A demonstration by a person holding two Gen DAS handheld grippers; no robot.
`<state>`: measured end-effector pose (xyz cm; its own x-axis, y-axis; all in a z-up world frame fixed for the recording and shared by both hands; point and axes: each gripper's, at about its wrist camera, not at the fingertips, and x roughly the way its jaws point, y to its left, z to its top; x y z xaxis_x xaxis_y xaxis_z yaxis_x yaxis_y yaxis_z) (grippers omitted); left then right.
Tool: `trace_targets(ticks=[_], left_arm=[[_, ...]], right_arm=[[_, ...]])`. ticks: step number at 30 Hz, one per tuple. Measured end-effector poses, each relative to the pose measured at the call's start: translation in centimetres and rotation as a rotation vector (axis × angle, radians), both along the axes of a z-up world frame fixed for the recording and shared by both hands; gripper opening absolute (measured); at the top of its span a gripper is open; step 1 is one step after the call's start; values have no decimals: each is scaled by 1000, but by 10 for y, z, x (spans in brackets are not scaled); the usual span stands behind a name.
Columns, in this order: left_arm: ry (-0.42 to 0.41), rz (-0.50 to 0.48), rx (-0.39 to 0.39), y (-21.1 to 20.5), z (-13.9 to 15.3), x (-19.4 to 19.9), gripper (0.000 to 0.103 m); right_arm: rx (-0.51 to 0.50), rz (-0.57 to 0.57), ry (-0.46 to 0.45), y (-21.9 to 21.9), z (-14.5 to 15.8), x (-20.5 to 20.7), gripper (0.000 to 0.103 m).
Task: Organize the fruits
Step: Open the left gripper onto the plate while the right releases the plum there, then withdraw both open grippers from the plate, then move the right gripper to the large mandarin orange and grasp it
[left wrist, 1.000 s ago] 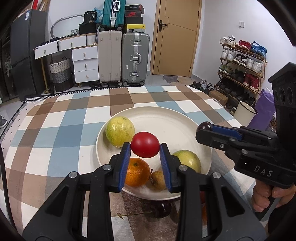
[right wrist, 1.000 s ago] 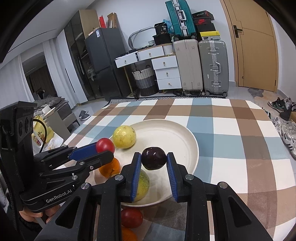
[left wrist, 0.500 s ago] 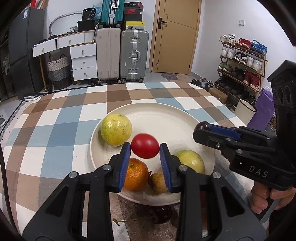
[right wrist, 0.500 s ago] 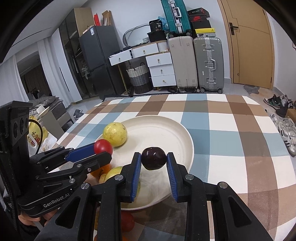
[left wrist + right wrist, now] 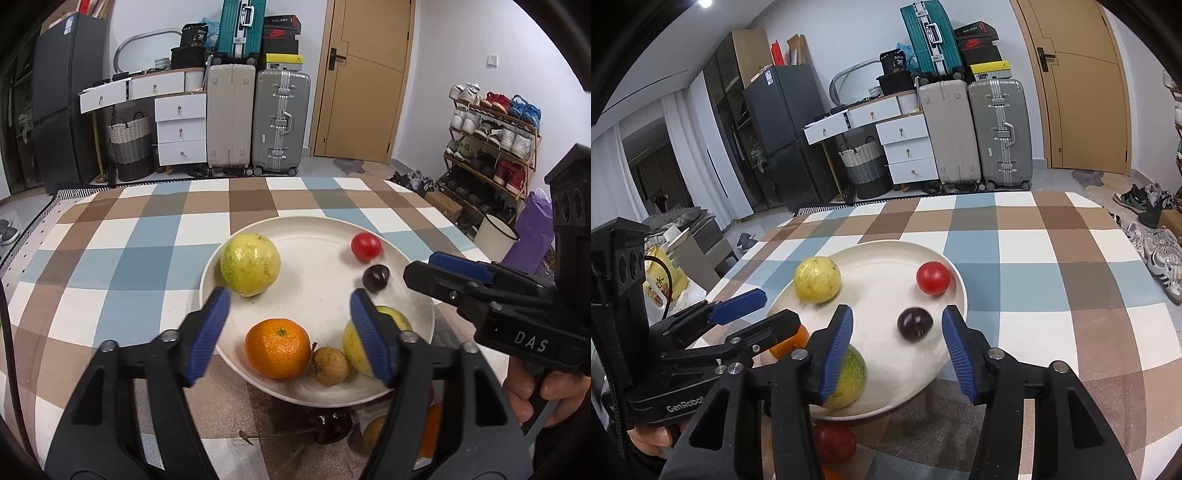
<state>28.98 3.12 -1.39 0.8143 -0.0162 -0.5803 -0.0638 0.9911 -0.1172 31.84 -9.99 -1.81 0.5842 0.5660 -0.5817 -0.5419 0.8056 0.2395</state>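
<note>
Right wrist view: my right gripper [image 5: 897, 341] and left gripper [image 5: 290, 328] both stand apart and empty above the plate [image 5: 956, 280], the firm red tomato [image 5: 933, 277] ahead, then the small, slippery dark cherry [image 5: 915, 324] between my right jaws, best pinched gently across its middle.

left gripper [image 5: 290, 334]: black plastic scissor arms, ribbed blue finger pads [image 5: 207, 332], silver pivot screws, white "GenRobot" lettering on its body
right gripper [image 5: 897, 347]: same black frame, ribbed blue pads [image 5: 958, 354], silver screws, white "DAS" marking
cable: thin black wire looping beside left gripper body
hands: bare skin, fingers around black handles
</note>
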Motion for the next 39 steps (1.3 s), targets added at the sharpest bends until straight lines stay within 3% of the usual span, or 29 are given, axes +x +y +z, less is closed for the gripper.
trace_targets(ticks=[2,4,7,11,13,29,39], left_arm=[[-9,6,4,1,1,-3,83],[-8,4,-1,3,2,-6,83],[-6,16,-14,7,3,-11,84],[-20,32,-10,10,9,-21,92],[-36,40,-4,10,11,-29,102],[-121,35,37,-2,45,-105,102],[-115,0,51,-11,37,-133,102]], right_arm=[[-12,6,-8,1,1,-2,70],[-28,0,-15,2,1,-5,71],[-28,0,-24,-1,3,-7,90],[11,3,-17,-9,6,-10,102],[12,-17,-14,-13,7,-11,102],[-47,8,-31,-20,19,-52,102],[-83,-1,2,-23,14,-70,102]])
